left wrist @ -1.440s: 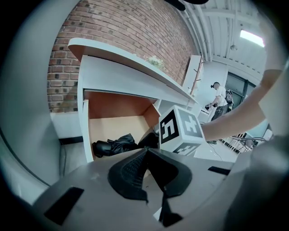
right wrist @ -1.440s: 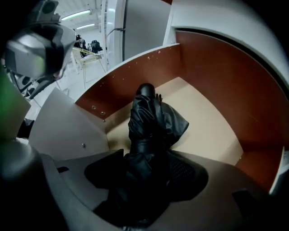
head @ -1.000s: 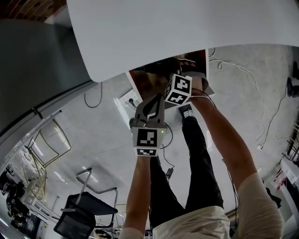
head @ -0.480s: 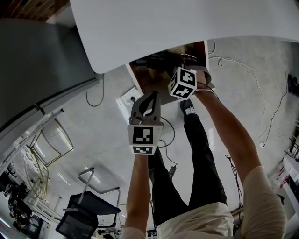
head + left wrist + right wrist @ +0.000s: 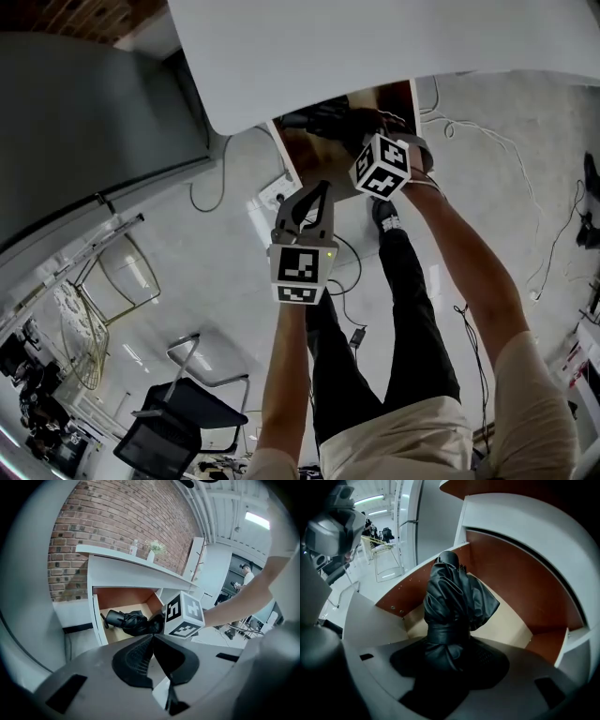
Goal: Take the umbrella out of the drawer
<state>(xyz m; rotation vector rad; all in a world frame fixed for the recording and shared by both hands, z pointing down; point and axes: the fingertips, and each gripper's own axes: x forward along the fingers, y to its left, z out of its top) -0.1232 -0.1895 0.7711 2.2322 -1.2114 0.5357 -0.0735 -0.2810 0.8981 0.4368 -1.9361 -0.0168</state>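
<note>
The right claw (image 5: 446, 656) grips the black umbrella (image 5: 457, 597) near its strap, at the open drawer (image 5: 511, 578). The left claw (image 5: 153, 637) is closed and empty. The only print is the square markers on the cube (image 5: 183, 616).

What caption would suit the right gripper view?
Right gripper holding a folded black umbrella inside the open drawer.

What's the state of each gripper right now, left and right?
Left gripper: closed, holding nothing.
Right gripper: closed on the black umbrella.
</note>
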